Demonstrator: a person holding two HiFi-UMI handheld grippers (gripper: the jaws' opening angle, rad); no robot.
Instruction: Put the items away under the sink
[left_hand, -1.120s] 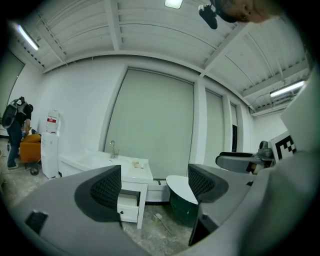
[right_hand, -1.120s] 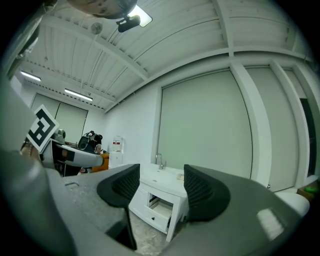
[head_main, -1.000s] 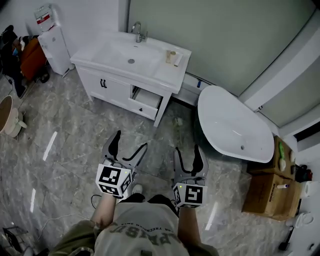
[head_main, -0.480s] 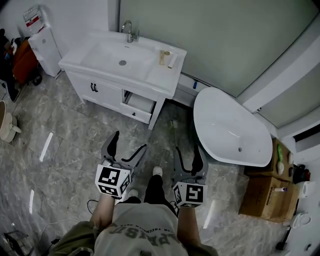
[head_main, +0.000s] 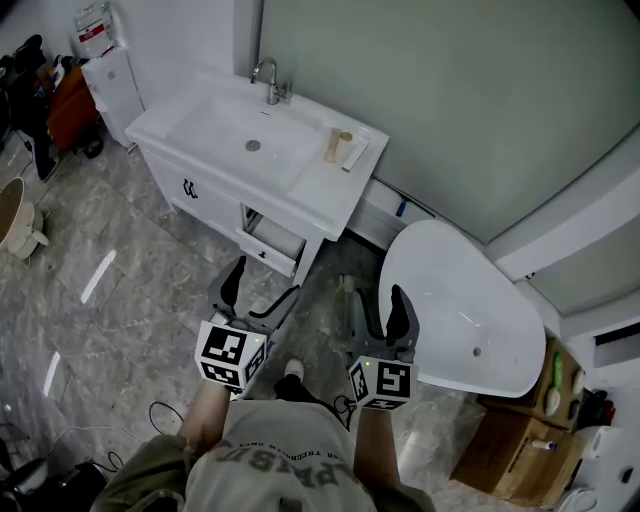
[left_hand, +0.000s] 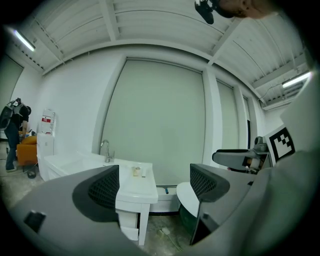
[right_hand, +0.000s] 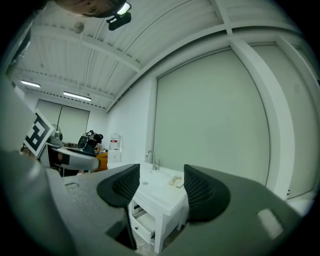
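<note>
Claw state, both units: the left claw (head_main: 262, 285) and the right claw (head_main: 380, 300) sit side by side at lower centre of the head view, jaws apart, with nothing between them. Each gripper view confirms this. The two dark ribbed pads stand separated, and only the distant room shows in the gap.

Floor (head_main: 120, 280): grey marble-pattern tile, filling the left and centre of the head view.

Wall panel (head_main: 450, 90): plain pale green, across the upper right.

Bathtub (head_main: 455, 300): white, oval and freestanding, at centre right. In the frame it lies just beside the right claw.

Sink cabinet (head_main: 205, 195): white, left of centre in the upper half, set against the wall and well apart from both claws. Its worktop (head_main: 325, 185) carries a rectangular basin (head_main: 235, 125) with a chrome faucet (head_main: 268, 80) at the rear edge. The door on the left front carries dark handles. One drawer (head_main: 275, 240) under the right part of the worktop stands pulled partly open.

Wooden crate (head_main: 515, 455): lower right corner, beyond the bathtub.

White unit (head_main: 110, 75): upper left corner, upright, with a red label near its top.

Items (head_main: 340, 148): small and pale, lying together on the worktop to the right of the basin. Neither claw touches them. Their exact type cannot be told at this size.
</note>
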